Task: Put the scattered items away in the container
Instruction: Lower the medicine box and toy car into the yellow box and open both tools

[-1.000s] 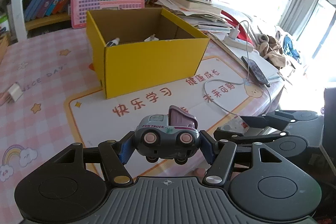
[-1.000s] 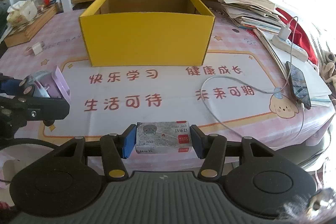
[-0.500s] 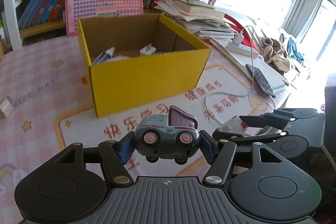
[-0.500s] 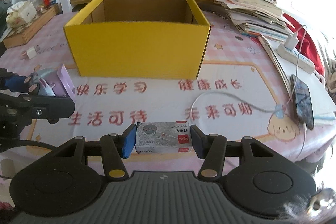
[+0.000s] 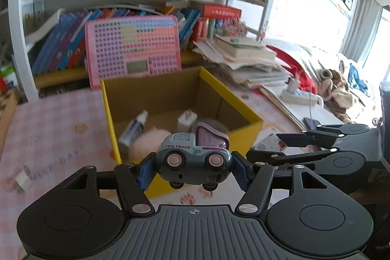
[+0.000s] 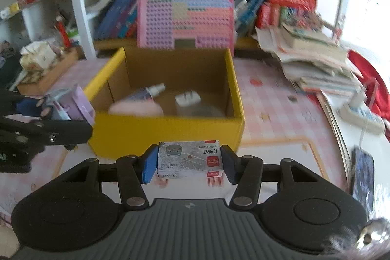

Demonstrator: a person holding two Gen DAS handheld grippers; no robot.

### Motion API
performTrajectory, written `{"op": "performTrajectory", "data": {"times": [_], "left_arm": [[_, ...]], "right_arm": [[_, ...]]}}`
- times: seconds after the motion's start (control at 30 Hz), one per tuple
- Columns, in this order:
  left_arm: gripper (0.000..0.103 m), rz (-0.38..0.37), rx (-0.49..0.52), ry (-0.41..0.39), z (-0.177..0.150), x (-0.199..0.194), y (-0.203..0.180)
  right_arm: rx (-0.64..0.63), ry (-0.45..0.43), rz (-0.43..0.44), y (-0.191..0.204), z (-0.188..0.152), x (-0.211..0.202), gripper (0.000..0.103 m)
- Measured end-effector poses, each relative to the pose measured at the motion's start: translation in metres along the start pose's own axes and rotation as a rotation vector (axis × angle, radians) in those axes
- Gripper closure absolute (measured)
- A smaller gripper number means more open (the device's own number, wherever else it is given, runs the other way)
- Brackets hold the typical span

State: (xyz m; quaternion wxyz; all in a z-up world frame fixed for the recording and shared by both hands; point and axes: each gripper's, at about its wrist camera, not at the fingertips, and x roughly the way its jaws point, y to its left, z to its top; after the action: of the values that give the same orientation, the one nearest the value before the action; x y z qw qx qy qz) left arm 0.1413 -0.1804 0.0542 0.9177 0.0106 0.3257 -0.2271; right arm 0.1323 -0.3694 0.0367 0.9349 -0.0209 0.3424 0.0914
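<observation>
The left hand-held gripper (image 5: pixel 193 166) is partly closed on a grey toy truck (image 5: pixel 193 157) with pink wheels and a lilac tipper; both blue pads press against the ends of the truck. The truck is clear of the desk and sits in front of the near wall of the yellow cardboard box (image 5: pixel 243 109).

The right hand-held gripper (image 6: pixel 189 162) is partly closed on a small flat staple box (image 6: pixel 189 158) with a grey printed face and a red label; the pads grip its two short ends. The staple box is also clear of the desk, just short of the box's near wall (image 6: pixel 168 133).

In the right wrist view the left gripper and truck (image 6: pixel 70 105) appear at the left, beside the near left corner of the box.

The box stands open on the pink checked desk (image 5: pixel 48 128). Inside it lie a tube with a white cap (image 6: pixel 148 91), a white plug adapter (image 6: pixel 187 99) and a pale pink soft object (image 6: pixel 135 109), which is blurred. A pink grid-patterned board (image 6: pixel 185 21) leans behind the far wall of the box. A stack of papers and books (image 6: pixel 314 60) lies to the right, and a phone (image 6: pixel 363 174) at the near right edge.
</observation>
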Motion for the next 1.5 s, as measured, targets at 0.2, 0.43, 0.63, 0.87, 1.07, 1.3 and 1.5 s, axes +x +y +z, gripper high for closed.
{"op": "performTrajectory", "data": {"times": [0.2, 0.43, 0.63, 0.87, 1.07, 1.3, 1.5], "left_arm": [[0.039, 0.032, 0.011, -0.023, 0.028, 0.014, 0.007], [0.039, 0.084, 0.035, 0.023, 0.047, 0.052, 0.021], [0.039, 0.135, 0.100, 0.094, 0.054, 0.087, 0.028], [0.039, 0.142, 0.171, 0.219, 0.053, 0.126, 0.031], [0.039, 0.148, 0.166, 0.273, 0.054, 0.141, 0.033], [0.039, 0.144, 0.177, 0.302, 0.050, 0.148, 0.035], [0.038, 0.154, 0.193, 0.309, 0.049, 0.153, 0.036]], "right_arm": [[-0.066, -0.036, 0.046, -0.004, 0.030, 0.018, 0.051], [-0.141, 0.054, 0.108, -0.013, 0.065, 0.064, 0.051], [-0.262, 0.112, 0.112, -0.012, 0.098, 0.112, 0.051], [-0.464, 0.197, 0.109, 0.002, 0.111, 0.166, 0.051], [-0.544, 0.308, 0.179, 0.013, 0.105, 0.200, 0.051], [-0.581, 0.315, 0.209, 0.018, 0.105, 0.212, 0.051], [-0.573, 0.338, 0.217, 0.020, 0.104, 0.224, 0.051]]}}
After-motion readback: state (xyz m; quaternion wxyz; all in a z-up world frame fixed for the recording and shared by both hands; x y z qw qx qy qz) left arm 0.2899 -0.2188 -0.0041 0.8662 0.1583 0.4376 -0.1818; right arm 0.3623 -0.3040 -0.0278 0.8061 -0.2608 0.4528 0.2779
